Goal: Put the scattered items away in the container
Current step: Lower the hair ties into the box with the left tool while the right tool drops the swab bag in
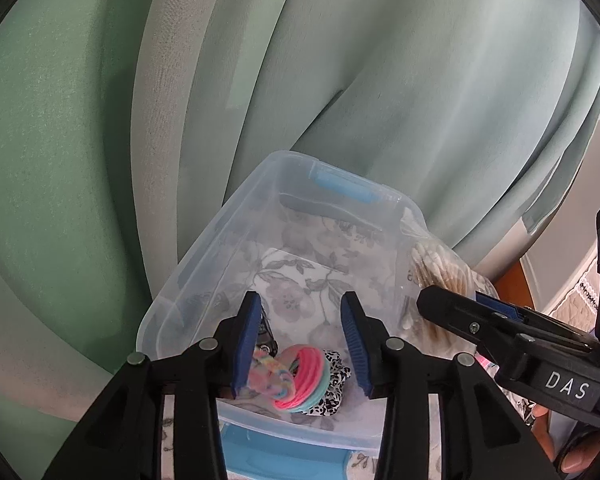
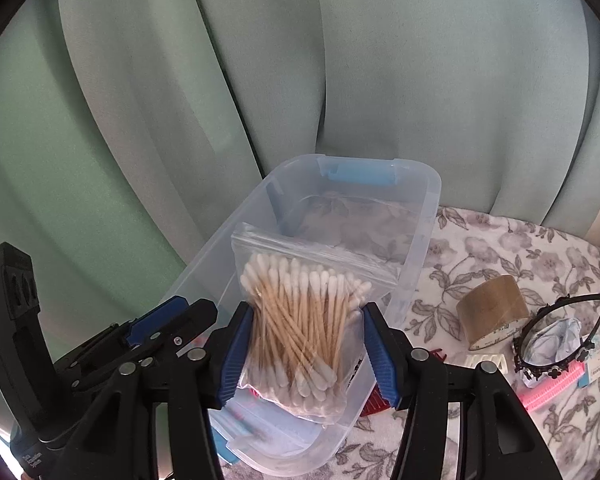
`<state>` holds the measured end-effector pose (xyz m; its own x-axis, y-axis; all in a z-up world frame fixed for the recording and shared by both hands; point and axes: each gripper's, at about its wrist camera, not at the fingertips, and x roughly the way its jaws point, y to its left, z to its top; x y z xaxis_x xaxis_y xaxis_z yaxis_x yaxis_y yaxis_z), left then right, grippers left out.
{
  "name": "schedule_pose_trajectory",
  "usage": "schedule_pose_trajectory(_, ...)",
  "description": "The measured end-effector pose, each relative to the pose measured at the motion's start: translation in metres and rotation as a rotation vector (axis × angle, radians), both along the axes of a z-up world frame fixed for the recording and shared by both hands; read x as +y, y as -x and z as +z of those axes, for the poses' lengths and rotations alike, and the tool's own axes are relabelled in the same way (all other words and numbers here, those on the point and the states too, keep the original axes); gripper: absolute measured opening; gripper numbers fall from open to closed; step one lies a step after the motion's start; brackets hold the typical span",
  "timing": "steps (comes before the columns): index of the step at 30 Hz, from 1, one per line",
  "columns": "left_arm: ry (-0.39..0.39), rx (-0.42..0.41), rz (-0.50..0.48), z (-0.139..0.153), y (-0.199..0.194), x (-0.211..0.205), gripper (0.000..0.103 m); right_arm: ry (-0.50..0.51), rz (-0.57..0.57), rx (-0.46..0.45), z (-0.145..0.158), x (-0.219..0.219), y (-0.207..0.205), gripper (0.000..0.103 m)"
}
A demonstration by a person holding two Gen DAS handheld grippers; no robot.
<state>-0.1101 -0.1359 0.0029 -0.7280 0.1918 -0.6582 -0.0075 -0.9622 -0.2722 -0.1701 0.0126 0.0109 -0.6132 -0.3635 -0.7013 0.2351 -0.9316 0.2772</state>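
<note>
The left tongs [image 1: 302, 338] stood released over the clear container [image 2: 428, 216], hair ties [image 1: 300, 380] loose on its floor beneath them. The right tongs [image 2: 308, 344] were clenched on a bag of cotton swabs [image 2: 300, 320] above the container's rim. At three o'clock on the floral cloth [image 2: 480, 240] waited a tape roll [image 2: 492, 308], headband [image 2: 560, 332] and pink comb [image 2: 552, 392].

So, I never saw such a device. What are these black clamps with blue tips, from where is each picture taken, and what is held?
They are hand-held grippers, one per hand, each carrying a camera looking along its fingers. The left camera shows the left gripper open above hair ties lying in the clear box. The right camera shows the right gripper holding a bag of cotton swabs over that box. On the floral cloth beside it lie a tape roll, a headband and a pink comb.
</note>
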Motion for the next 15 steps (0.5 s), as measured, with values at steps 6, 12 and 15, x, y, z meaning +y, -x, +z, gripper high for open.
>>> schedule_pose_trajectory(6, -0.002, -0.005, 0.0, -0.0098, 0.005, 0.0024, 0.052, 0.004, -0.003, 0.002, -0.0006, 0.002, -0.0001, 0.065)
schedule_pose_trajectory(12, 0.002, -0.003, -0.001, -0.0101, 0.003, 0.0034, 0.055, 0.004, -0.007, 0.007, 0.0017, 0.0076, -0.001, 0.068)
schedule_pose_trajectory(15, 0.002, -0.002, -0.004, -0.0089, 0.0005, 0.0039, 0.055, -0.003, -0.007, 0.005, 0.0022, 0.0096, -0.0024, 0.068)
